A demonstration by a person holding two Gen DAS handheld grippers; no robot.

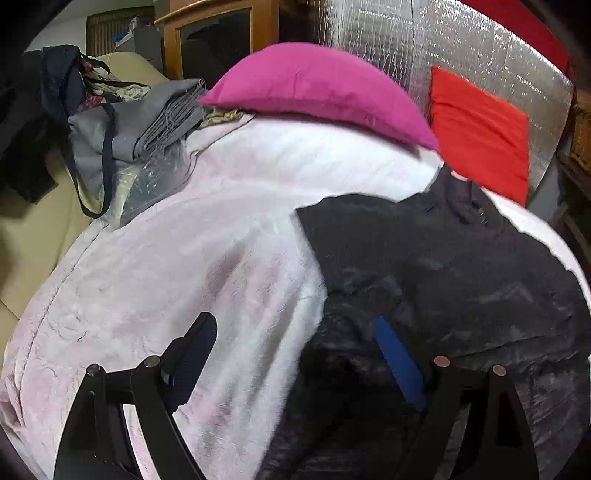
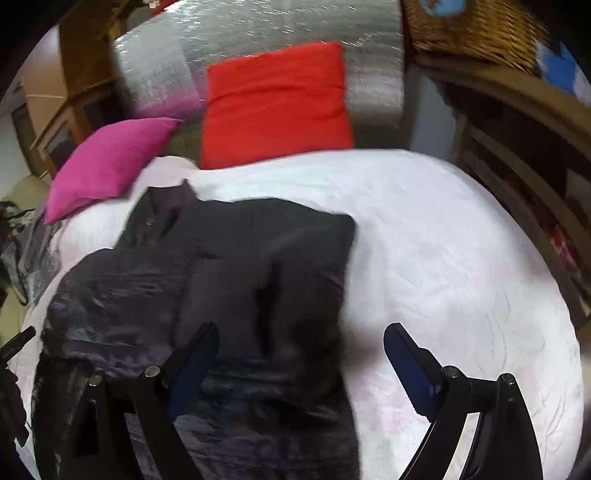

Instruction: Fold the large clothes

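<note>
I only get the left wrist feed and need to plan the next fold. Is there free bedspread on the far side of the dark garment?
Observer: Yes. In the right wrist view, bare white bedspread runs wide beyond the dark garment.
Operator: Is the right gripper holding anything?
Observer: No. The right gripper is open above the garment's edge, nothing between its fingers.
Operator: Anything beside the bed there?
Observer: A wicker basket sits on wooden furniture.
</note>
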